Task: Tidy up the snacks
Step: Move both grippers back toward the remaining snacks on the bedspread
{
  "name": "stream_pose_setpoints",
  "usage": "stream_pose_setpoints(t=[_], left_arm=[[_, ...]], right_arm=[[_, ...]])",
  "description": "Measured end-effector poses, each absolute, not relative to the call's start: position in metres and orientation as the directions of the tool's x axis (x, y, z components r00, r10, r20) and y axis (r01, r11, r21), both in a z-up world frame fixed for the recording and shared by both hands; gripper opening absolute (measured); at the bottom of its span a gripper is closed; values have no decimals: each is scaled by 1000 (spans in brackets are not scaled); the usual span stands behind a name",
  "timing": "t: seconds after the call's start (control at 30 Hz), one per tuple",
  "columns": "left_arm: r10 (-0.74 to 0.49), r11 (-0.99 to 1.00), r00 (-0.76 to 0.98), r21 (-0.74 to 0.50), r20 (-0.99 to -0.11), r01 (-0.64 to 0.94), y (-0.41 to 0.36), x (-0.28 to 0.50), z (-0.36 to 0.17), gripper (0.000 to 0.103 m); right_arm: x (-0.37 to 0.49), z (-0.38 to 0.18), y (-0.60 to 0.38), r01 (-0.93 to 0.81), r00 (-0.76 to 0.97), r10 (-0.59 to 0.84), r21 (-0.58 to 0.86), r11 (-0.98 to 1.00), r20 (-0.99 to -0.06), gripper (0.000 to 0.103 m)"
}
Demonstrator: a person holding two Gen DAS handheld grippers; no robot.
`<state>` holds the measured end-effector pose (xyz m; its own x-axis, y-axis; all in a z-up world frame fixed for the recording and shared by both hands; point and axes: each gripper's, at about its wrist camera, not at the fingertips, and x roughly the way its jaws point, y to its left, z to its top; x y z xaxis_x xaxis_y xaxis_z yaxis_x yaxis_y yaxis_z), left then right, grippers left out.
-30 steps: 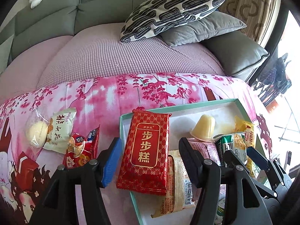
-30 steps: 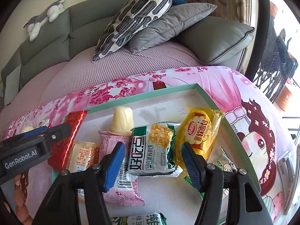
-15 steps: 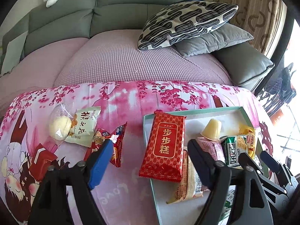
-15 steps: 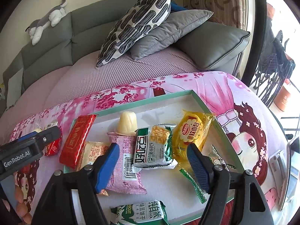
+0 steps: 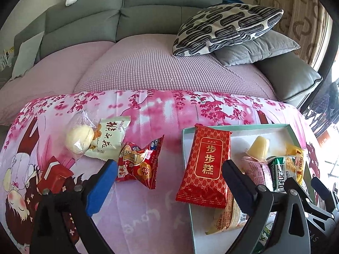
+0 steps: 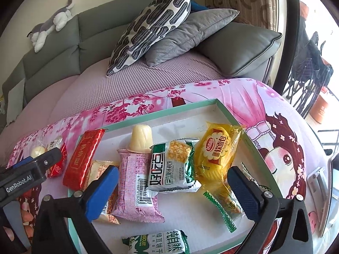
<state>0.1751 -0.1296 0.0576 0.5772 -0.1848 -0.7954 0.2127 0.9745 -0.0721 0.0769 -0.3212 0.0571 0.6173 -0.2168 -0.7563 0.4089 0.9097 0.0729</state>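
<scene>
Having just spread wide, both the left gripper (image 5: 169,185) and right gripper (image 6: 172,187) hang empty, the red cake pack (image 5: 204,166) lying loose on the tray's (image 5: 237,127) left rim, so four snacks on the cloth at left remain.

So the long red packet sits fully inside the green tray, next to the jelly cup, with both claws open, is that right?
Not quite. The long red packet is not fully inside: it lies across the left rim of the green tray, one end hanging out over the pink cloth, as the left wrist view shows. The jelly cup is beside it, and both claws are open.
</scene>
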Motion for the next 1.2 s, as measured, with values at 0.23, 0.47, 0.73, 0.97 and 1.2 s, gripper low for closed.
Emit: stream_pose_setpoints(t=[0.23, 0.47, 0.73, 0.97, 1.2], left_arm=[[-184, 979, 587, -92, -788, 182, -104, 163, 53, 99], [-95, 995, 608, -69, -788, 66, -47, 153, 56, 99], [35, 995, 607, -27, -794, -94, 34, 143, 60, 99], [32, 980, 566, -86, -823, -181, 79, 143, 41, 99], [-5, 984, 536, -100, -844, -147, 71, 164, 20, 99]], right_arm=[[79, 62, -310, 382, 634, -184, 98, 919, -751, 103], [94, 60, -266, 254, 654, -61, 143, 956, -754, 103], [107, 53, -209, 109, 651, 76, 193, 975, -755, 103], [113, 48, -185, 84, 636, 88, 183, 980, -766, 103], [137, 50, -168, 65, 646, 110, 198, 978, -756, 103]])
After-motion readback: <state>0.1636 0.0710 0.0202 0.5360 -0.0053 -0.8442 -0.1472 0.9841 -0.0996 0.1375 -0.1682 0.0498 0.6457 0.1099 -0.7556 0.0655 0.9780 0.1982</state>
